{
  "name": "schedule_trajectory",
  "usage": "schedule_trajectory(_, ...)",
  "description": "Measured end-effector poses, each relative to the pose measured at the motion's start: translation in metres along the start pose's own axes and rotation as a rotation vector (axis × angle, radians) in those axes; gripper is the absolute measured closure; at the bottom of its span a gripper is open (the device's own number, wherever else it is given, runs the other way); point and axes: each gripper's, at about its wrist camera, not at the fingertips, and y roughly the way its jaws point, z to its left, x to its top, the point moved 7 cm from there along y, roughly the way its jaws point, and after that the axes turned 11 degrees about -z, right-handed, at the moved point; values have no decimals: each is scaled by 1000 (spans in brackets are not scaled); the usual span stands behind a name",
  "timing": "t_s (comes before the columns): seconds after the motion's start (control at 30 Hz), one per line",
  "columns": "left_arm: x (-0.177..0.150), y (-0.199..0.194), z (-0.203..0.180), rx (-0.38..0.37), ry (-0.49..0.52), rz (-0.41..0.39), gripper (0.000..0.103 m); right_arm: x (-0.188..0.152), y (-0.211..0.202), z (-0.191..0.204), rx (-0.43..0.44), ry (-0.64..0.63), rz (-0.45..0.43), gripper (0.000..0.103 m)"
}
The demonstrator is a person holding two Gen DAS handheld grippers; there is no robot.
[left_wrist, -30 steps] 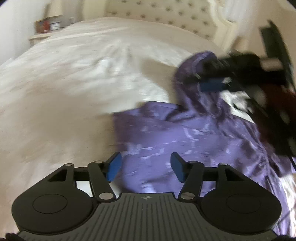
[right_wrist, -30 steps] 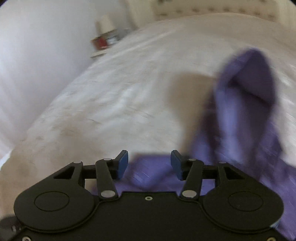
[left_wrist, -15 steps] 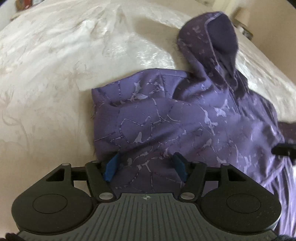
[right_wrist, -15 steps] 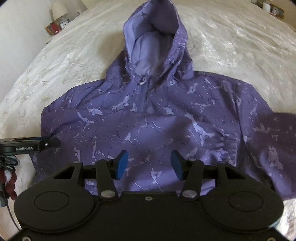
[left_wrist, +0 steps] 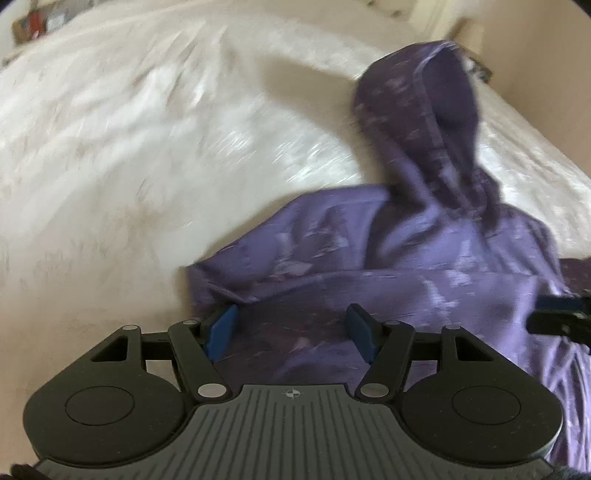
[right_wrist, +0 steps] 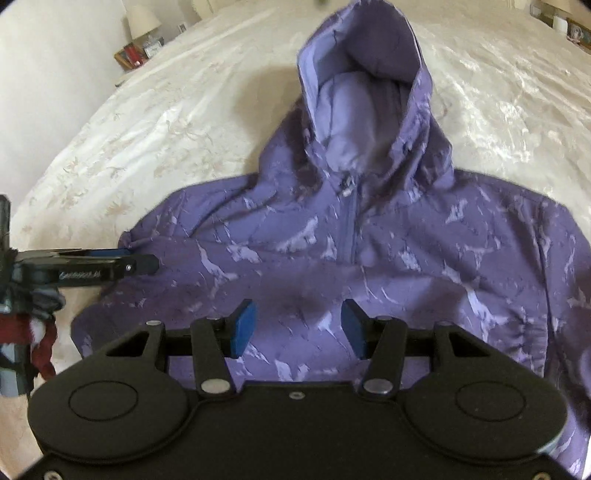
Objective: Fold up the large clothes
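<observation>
A purple hoodie (right_wrist: 369, 251) with a pale marbled print lies front up on the cream bedspread (right_wrist: 147, 140), hood pointing away; it also shows in the left wrist view (left_wrist: 406, 266). My left gripper (left_wrist: 291, 338) is open and empty, low over the hoodie's left edge near a folded-in sleeve. It shows from the side in the right wrist view (right_wrist: 110, 264). My right gripper (right_wrist: 297, 328) is open and empty above the hoodie's chest. Its tip shows at the right edge of the left wrist view (left_wrist: 561, 314).
The bedspread (left_wrist: 129, 166) spreads wide to the left and beyond the hood. A nightstand with a lamp (right_wrist: 142, 18) and small items stands at the far left. More small items (right_wrist: 569, 27) sit at the far right.
Both grippers have dropped lower and closer to the hoodie. The left wrist view has swung and is motion blurred. Both stay open.
</observation>
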Motion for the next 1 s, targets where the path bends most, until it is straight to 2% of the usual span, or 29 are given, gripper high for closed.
schedule_trajectory(0.1,0,-3,4,-11,-26,-14,39,-10,-2,-7,-13,9,20,44)
schedule_trajectory(0.2,6,-1,1,-34,-1,-29,34,-23,-4,-20,-40,11,54,44)
schedule_trajectory(0.3,15,2,3,-29,26,-35,33,-40,-3,-36,-96,1,97,44)
schedule_trajectory(0.37,24,4,14,11,-20,-63,33,-49,-5,-48,-123,11,103,44)
schedule_trajectory(0.4,29,2,23,53,-56,-79,33,-52,-8,-53,-131,19,98,44)
schedule_trajectory(0.47,35,-3,42,124,-159,-102,33,-53,-12,-59,-149,27,97,44)
schedule_trajectory(0.53,38,-15,51,142,-240,-125,33,-50,-18,-62,-160,34,90,43)
schedule_trajectory(0.57,39,-22,50,145,-246,-138,33,-49,-21,-63,-164,36,78,43)
schedule_trajectory(0.63,37,-41,35,126,-207,-162,33,-45,-30,-63,-164,44,46,43)
schedule_trajectory(0.7,28,-55,14,98,-138,-155,33,-45,-36,-64,-162,47,27,42)
schedule_trajectory(0.77,12,-67,-11,72,-55,-139,32,-49,-37,-67,-181,38,39,42)
schedule_trajectory(0.83,-8,-74,-30,55,6,-112,26,-55,-35,-76,-211,37,60,42)
schedule_trajectory(0.93,-39,-73,-47,65,27,-33,25,-59,-30,-86,-215,53,73,44)
schedule_trajectory(1.0,-50,-80,-53,107,52,-28,25,-55,-32,-84,-212,55,66,42)
